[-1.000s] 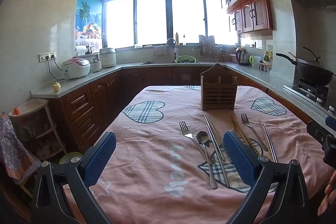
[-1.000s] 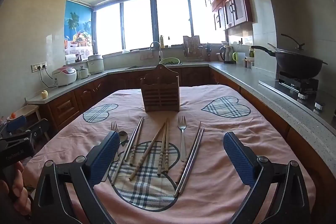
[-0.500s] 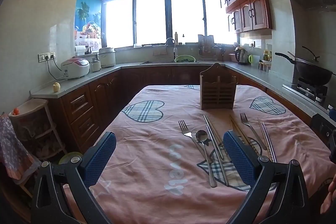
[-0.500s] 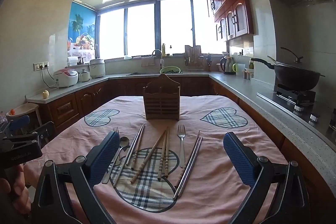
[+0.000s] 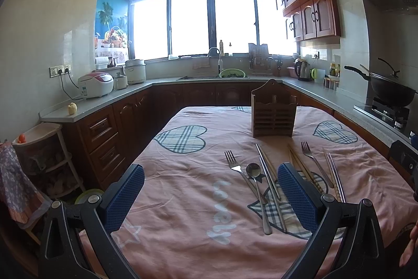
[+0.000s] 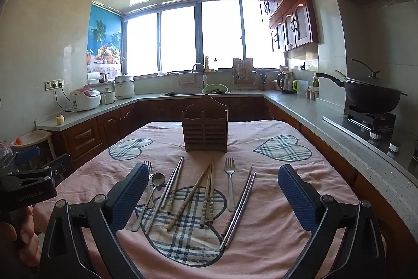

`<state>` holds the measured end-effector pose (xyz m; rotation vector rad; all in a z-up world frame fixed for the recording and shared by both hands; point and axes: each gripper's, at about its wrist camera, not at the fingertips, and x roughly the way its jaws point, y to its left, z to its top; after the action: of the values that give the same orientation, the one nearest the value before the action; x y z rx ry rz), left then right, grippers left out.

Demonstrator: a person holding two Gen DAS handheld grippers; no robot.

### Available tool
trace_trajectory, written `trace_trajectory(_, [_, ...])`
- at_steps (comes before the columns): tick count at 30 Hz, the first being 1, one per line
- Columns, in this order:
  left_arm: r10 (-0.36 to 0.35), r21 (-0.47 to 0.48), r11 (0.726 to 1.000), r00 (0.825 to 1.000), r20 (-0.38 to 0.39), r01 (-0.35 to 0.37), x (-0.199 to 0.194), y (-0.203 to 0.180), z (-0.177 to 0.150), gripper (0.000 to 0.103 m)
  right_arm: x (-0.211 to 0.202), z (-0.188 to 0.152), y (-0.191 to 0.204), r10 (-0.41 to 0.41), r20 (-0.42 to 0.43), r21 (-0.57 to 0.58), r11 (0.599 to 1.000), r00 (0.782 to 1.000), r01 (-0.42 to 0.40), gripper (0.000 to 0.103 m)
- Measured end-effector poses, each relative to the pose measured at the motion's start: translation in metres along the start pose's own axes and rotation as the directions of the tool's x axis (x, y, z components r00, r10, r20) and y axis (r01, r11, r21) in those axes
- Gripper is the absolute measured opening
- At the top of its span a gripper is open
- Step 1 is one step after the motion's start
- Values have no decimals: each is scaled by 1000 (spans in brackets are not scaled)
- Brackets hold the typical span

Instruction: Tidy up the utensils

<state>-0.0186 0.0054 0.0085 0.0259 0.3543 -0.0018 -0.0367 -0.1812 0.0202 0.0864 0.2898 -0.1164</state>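
A wooden slatted utensil holder stands upright on the pink tablecloth, also in the left wrist view. In front of it lie a fork, a second fork, a spoon, wooden chopsticks and metal chopsticks. My right gripper is open and empty above the near end of the utensils. My left gripper is open and empty, with the utensils by its right finger. The left gripper also shows at the left edge of the right wrist view.
The table has a pink cloth with plaid hearts. A counter with a wok on a stove runs along the right. Wooden cabinets, a rice cooker and a sink line the left and back. A shelf rack stands at left.
The right gripper's view has tilted up and drawn back slightly, so the utensils sit lower in its view. The left gripper has barely moved. Both stay open.
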Motion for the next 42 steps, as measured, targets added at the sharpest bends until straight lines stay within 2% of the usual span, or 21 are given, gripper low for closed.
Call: trace_trajectory(42, [-1,9,1000,1000,-22,1,13,-5,-4,102,3,0,3,18,-9,8,1000,1000,-18,100])
